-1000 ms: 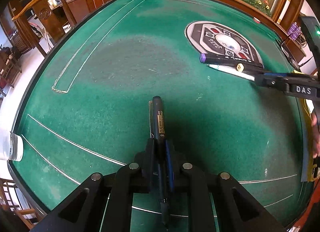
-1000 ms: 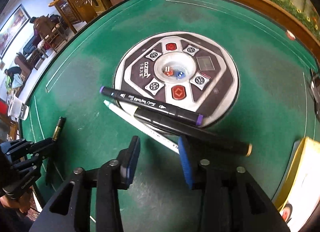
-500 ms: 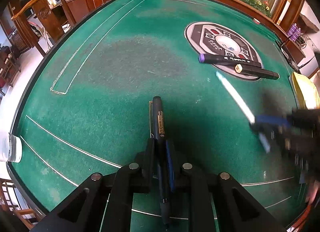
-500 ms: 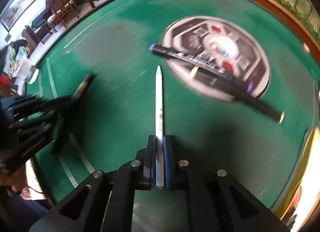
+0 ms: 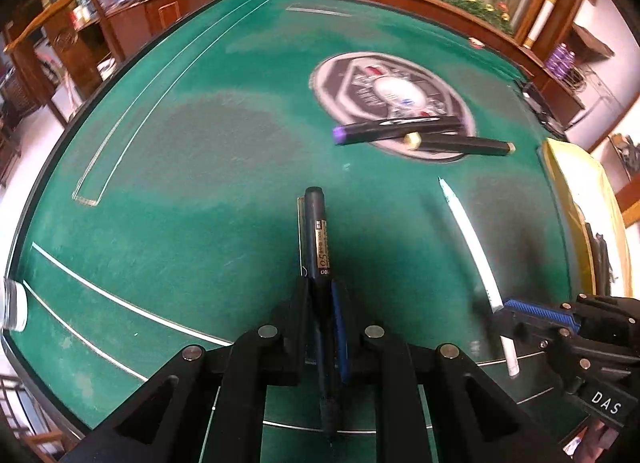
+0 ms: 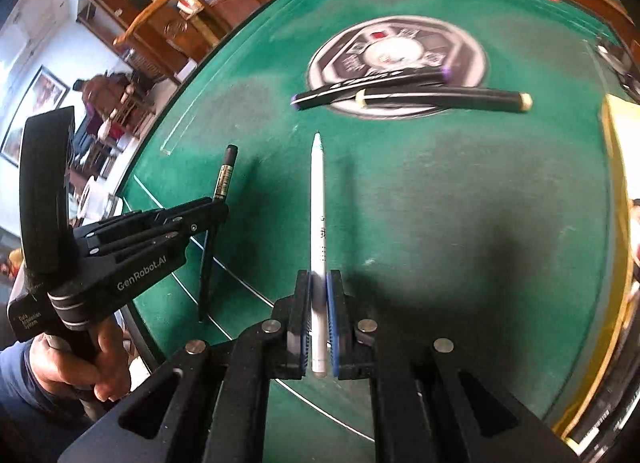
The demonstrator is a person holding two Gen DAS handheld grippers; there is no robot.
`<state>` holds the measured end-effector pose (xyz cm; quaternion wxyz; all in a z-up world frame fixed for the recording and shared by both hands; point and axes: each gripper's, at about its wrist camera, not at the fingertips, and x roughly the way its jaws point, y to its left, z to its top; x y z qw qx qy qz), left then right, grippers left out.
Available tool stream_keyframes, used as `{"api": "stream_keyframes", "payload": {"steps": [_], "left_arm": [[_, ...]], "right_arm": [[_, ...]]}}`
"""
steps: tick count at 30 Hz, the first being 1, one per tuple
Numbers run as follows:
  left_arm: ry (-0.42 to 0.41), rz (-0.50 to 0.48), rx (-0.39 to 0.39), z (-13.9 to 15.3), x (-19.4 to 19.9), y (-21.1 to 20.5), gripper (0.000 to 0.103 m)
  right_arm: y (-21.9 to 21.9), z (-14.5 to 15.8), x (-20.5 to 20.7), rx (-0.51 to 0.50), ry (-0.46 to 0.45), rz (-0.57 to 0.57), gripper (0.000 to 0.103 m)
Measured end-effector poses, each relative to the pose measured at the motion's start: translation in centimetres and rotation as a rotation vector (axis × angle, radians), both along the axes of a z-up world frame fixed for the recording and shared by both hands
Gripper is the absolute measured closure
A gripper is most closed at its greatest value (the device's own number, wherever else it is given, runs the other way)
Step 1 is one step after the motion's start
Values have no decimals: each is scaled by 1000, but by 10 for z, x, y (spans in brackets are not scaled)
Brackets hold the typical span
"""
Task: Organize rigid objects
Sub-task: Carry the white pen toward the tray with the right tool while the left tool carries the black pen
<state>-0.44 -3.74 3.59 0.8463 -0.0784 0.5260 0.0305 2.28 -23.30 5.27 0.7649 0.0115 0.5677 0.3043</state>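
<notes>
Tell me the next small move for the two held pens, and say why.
Probably bring the right tool leftward until its white pen lies beside the black pen in the left tool. Both tools already grip pens, roughly parallel and apart; two markers remain on the round panel.

Green felt table [image 5: 208, 167], white pen [image 6: 318, 199], black pen [image 5: 318, 235]

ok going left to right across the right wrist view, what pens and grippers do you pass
left gripper holding the black pen → white pen in the right gripper → tan-capped marker
</notes>
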Motion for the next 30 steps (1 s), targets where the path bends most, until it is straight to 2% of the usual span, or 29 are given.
{"api": "stream_keyframes", "payload": {"steps": [15, 30], "left_arm": [[-82, -176, 58, 35, 18, -85, 92], [-123, -312, 81, 50, 23, -160, 92]], "right_arm": [[-81, 34, -9, 59, -65, -176, 96], [-145, 41, -23, 66, -77, -294, 96]]}}
